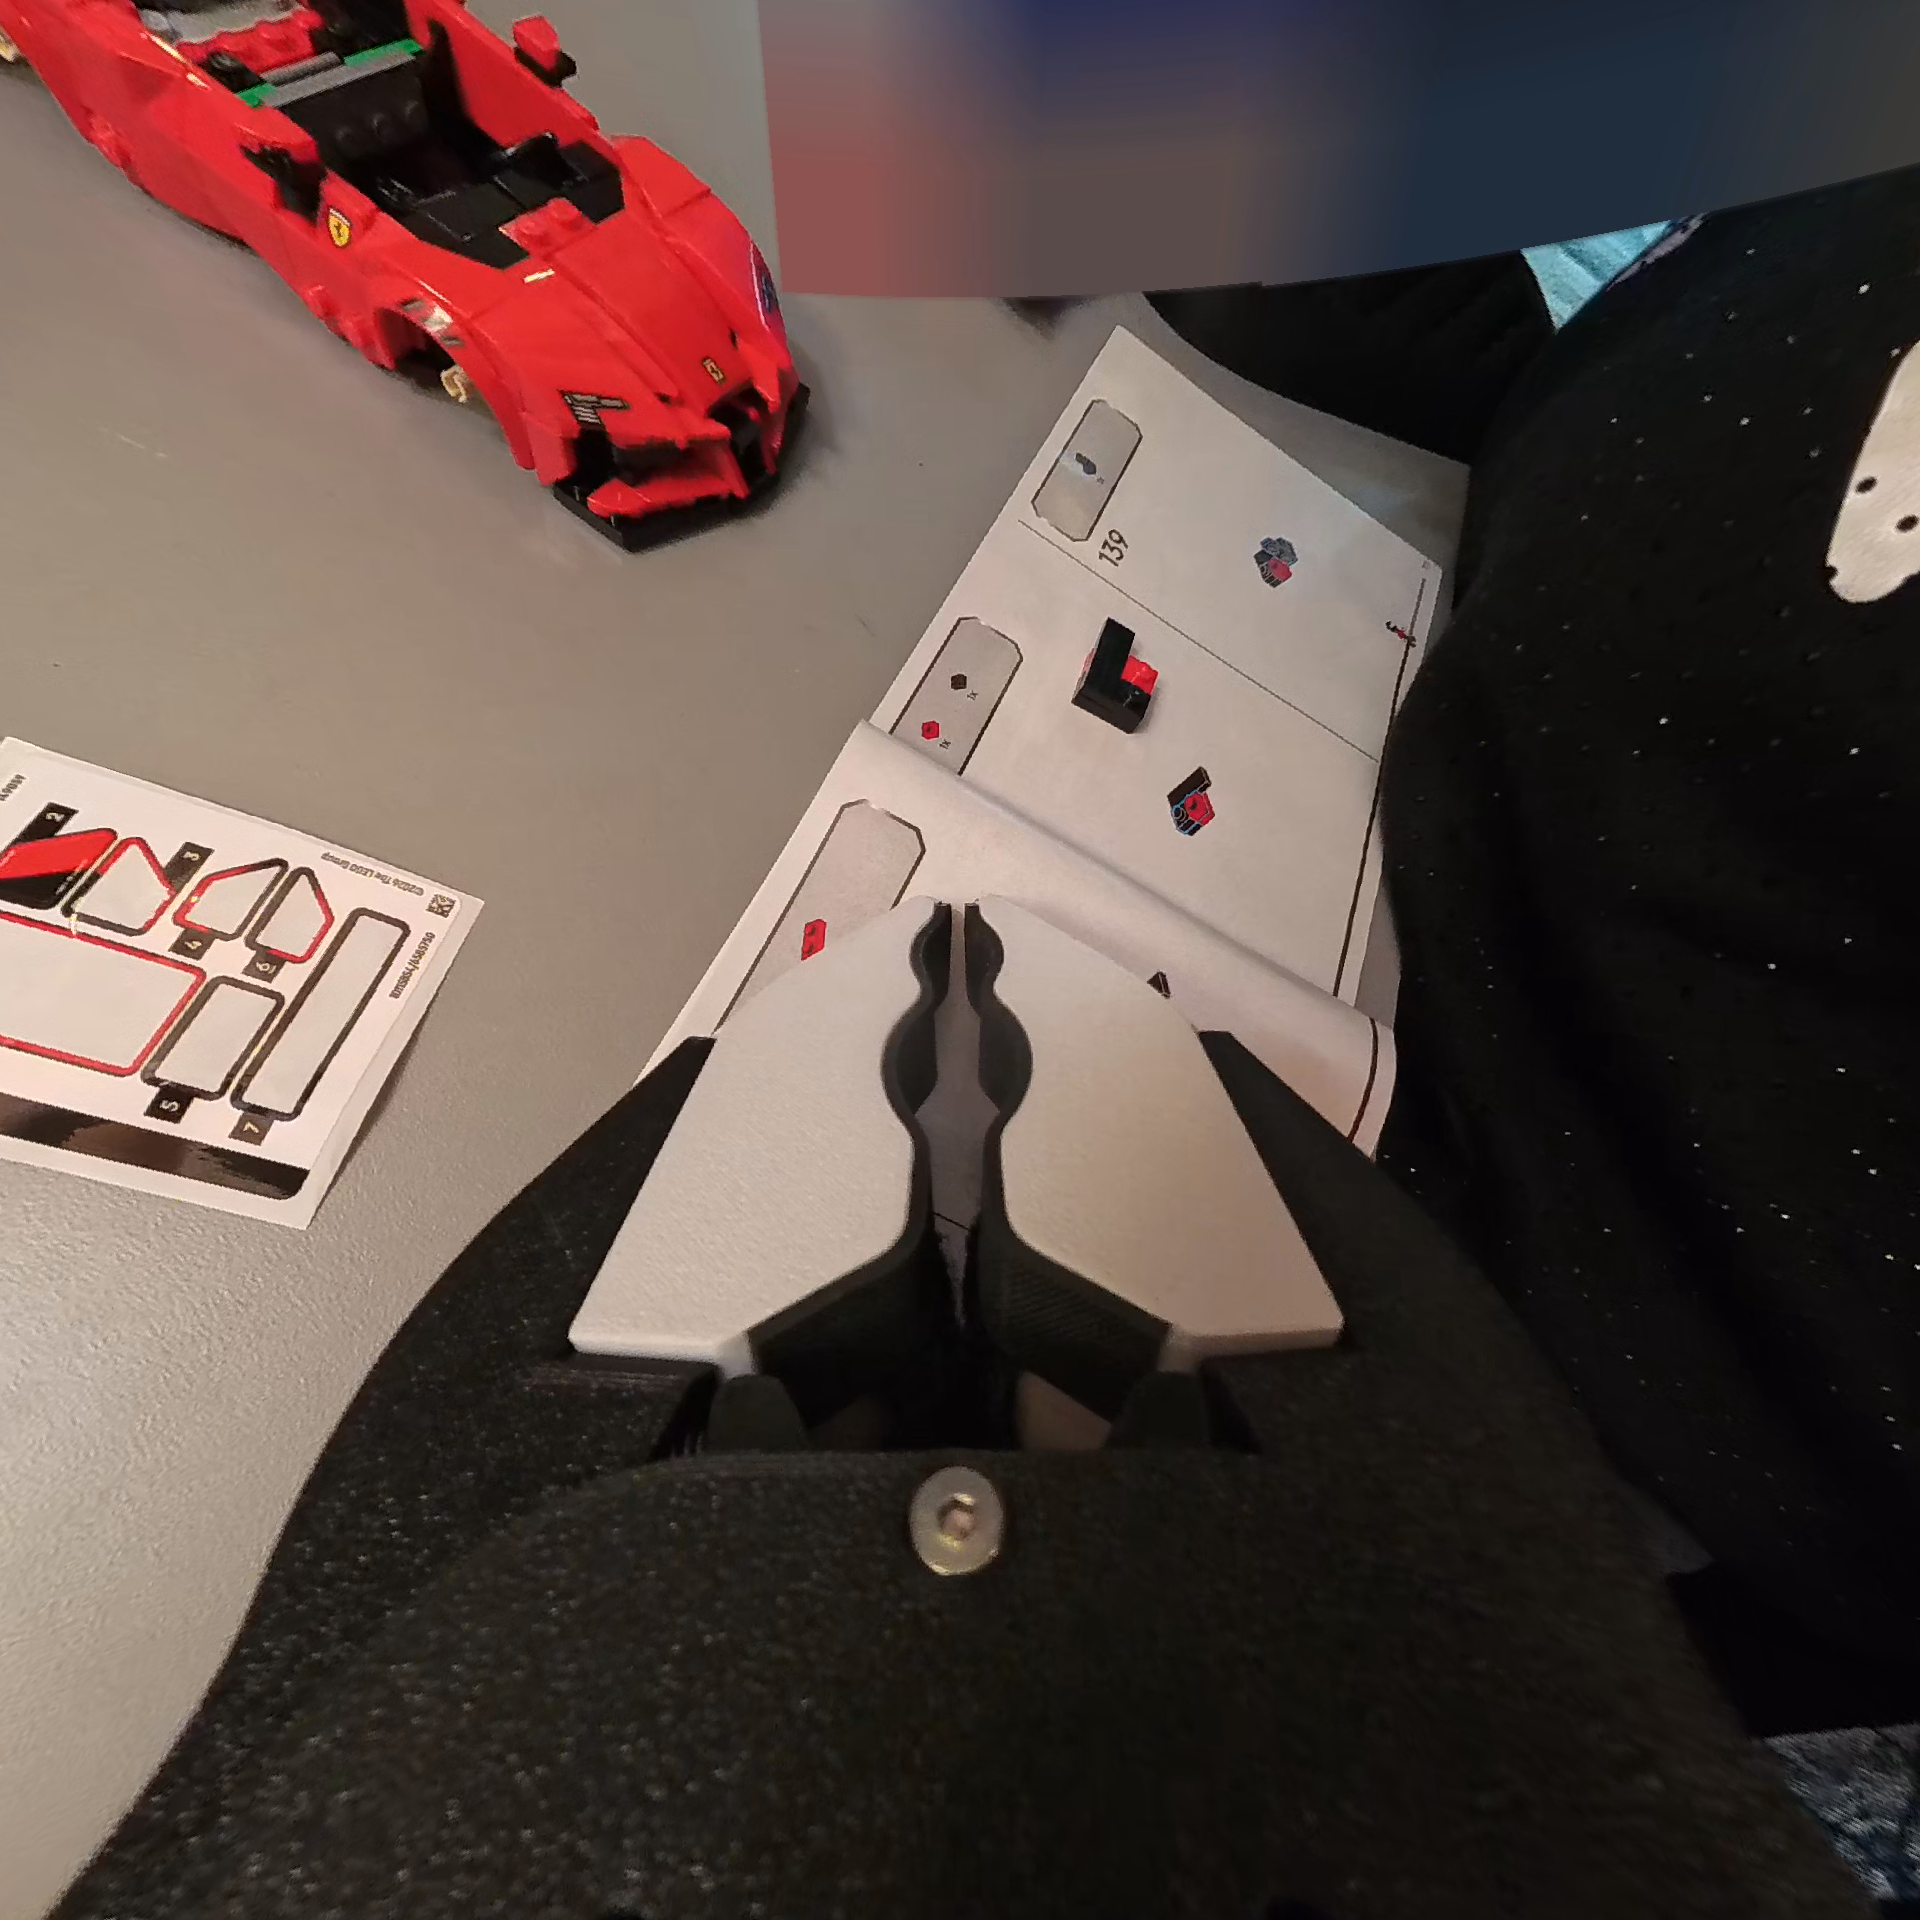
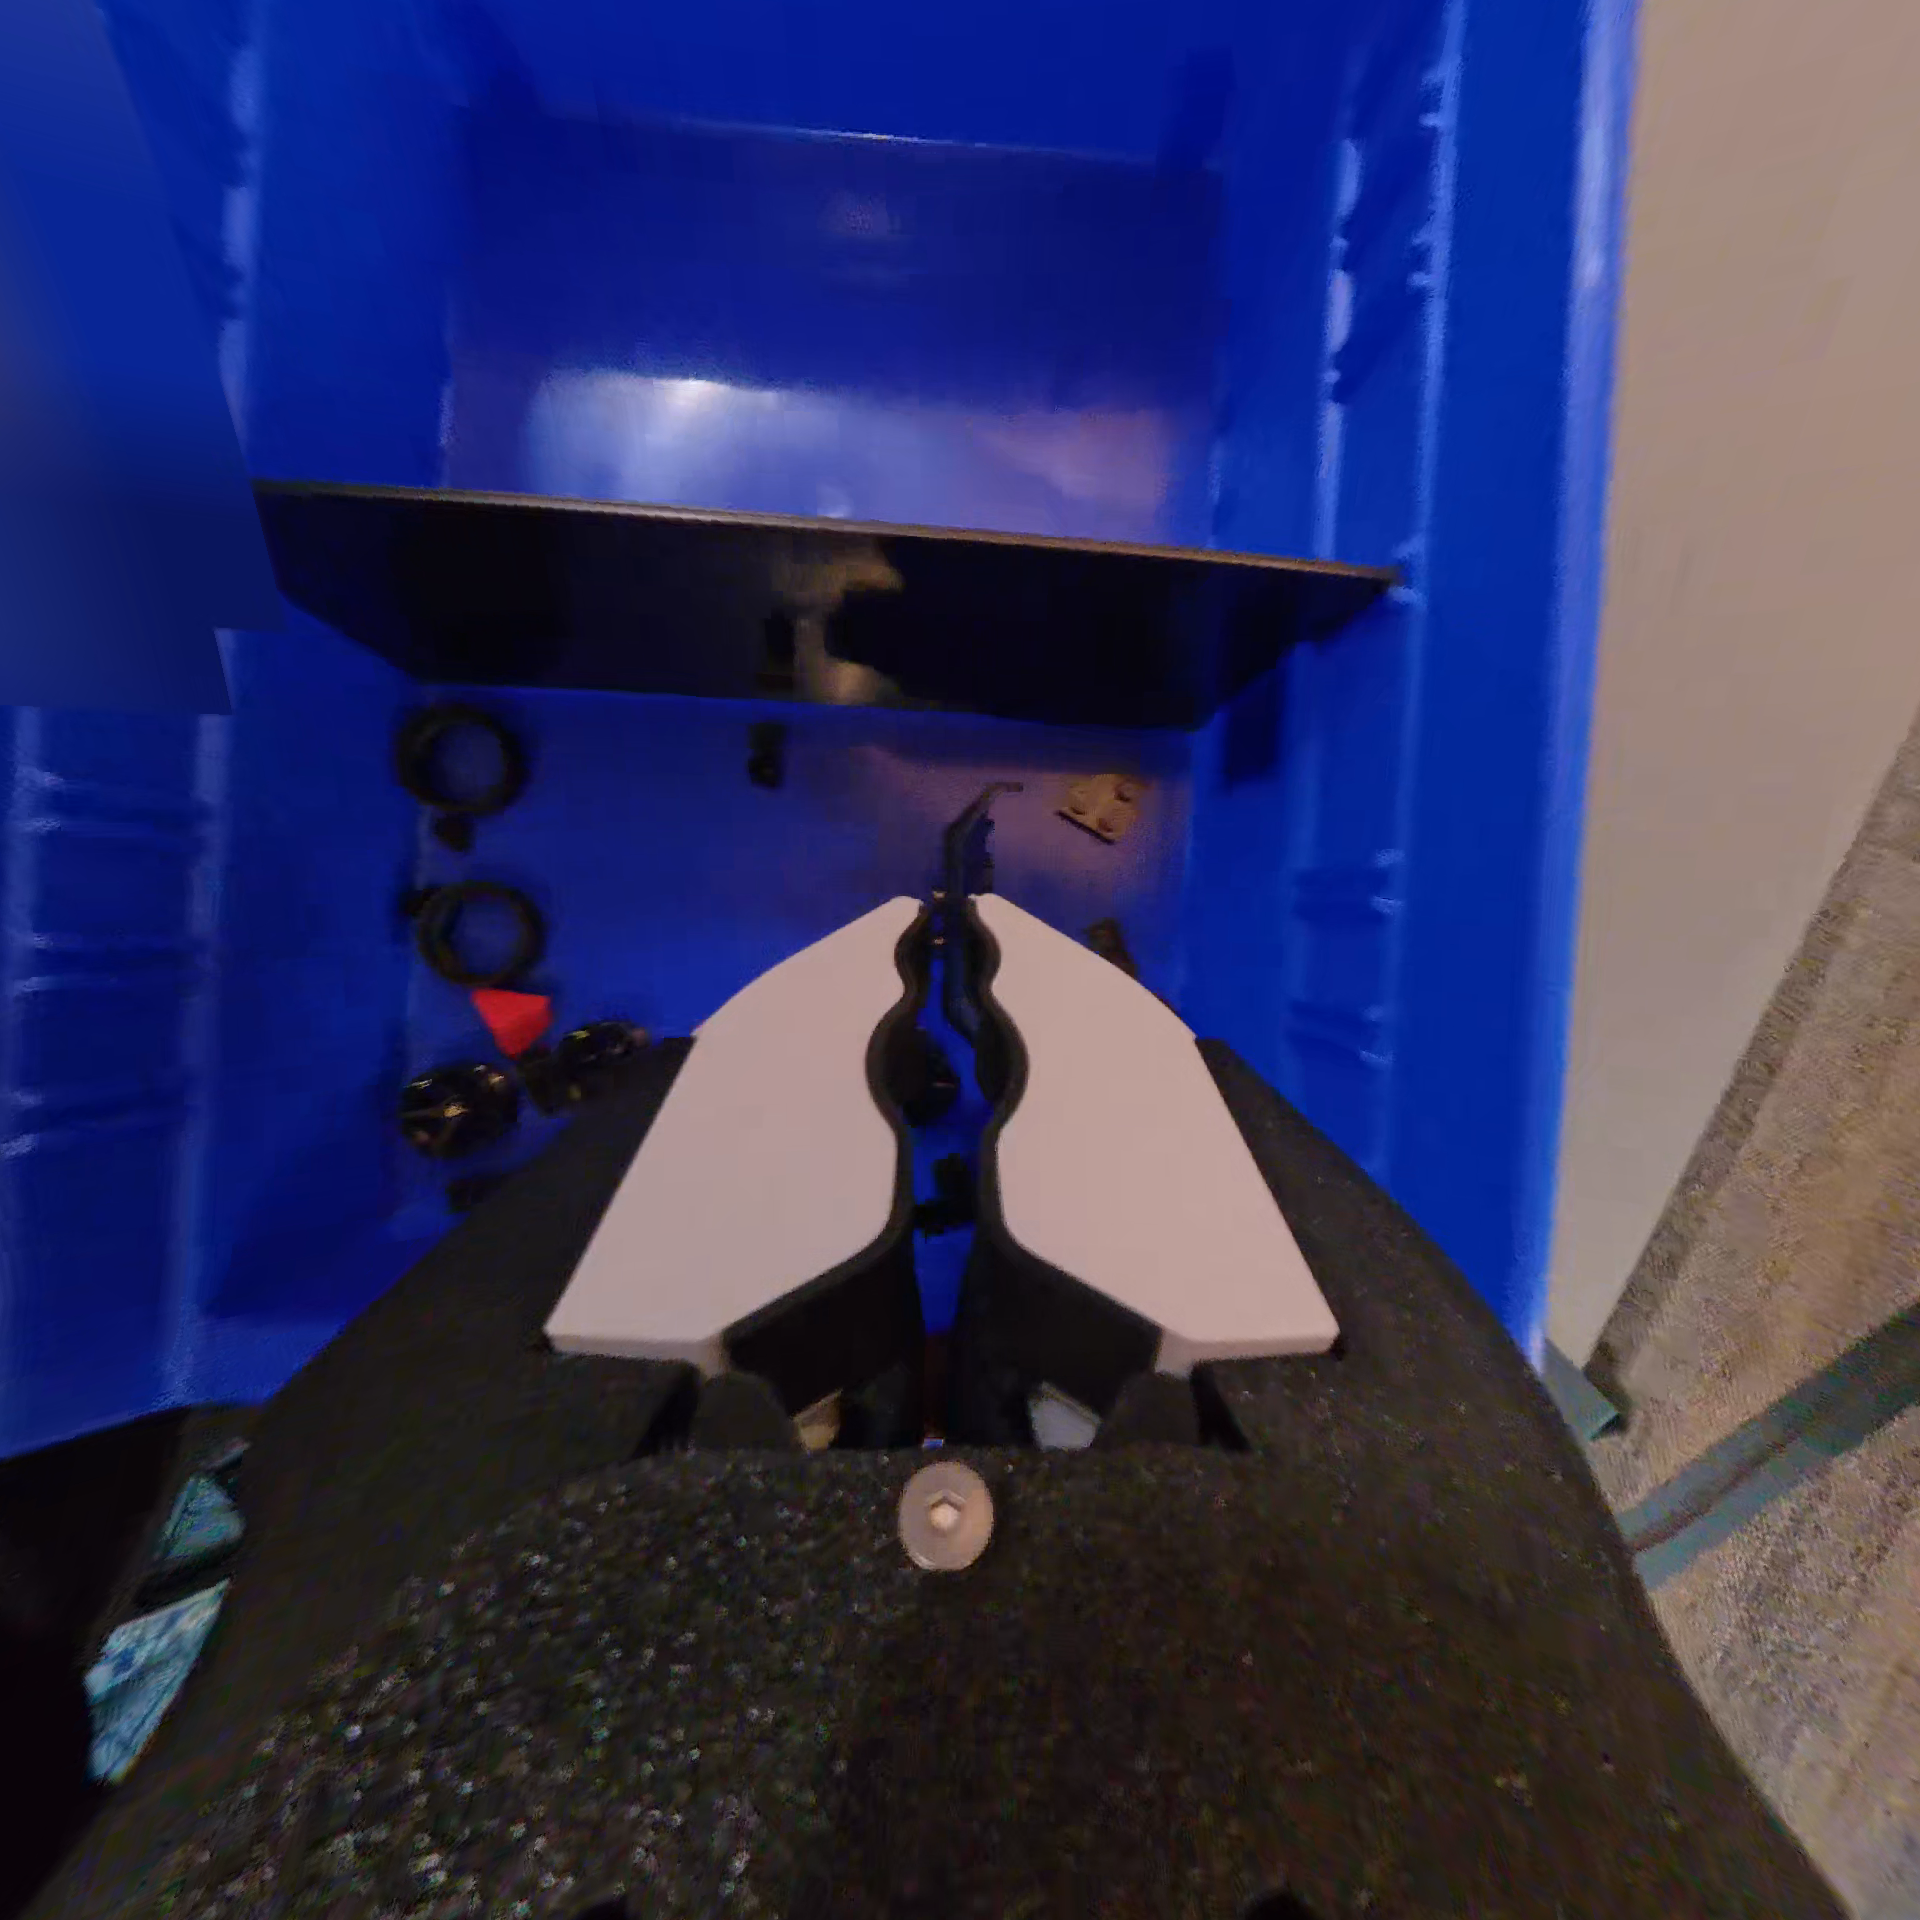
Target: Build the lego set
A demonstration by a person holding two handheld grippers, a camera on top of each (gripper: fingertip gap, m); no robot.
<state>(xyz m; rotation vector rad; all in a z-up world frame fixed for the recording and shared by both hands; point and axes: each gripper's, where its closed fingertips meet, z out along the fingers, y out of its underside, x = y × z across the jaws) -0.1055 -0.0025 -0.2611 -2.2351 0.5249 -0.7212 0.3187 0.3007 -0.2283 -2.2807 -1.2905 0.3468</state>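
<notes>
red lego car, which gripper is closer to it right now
Left. The left gripper hovers shut over the instruction booklet on the grey table, with the red lego car just beyond it. The right gripper is down in the blue bin of parts, no car in view.

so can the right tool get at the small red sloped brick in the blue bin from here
Probably yes. The right tool is already inside the blue plastic bin, and the small red sloped brick lies uncovered on the floor to its left, beside black rubber tyres. The tool's tips look nearly closed, so they would need opening first.
</notes>
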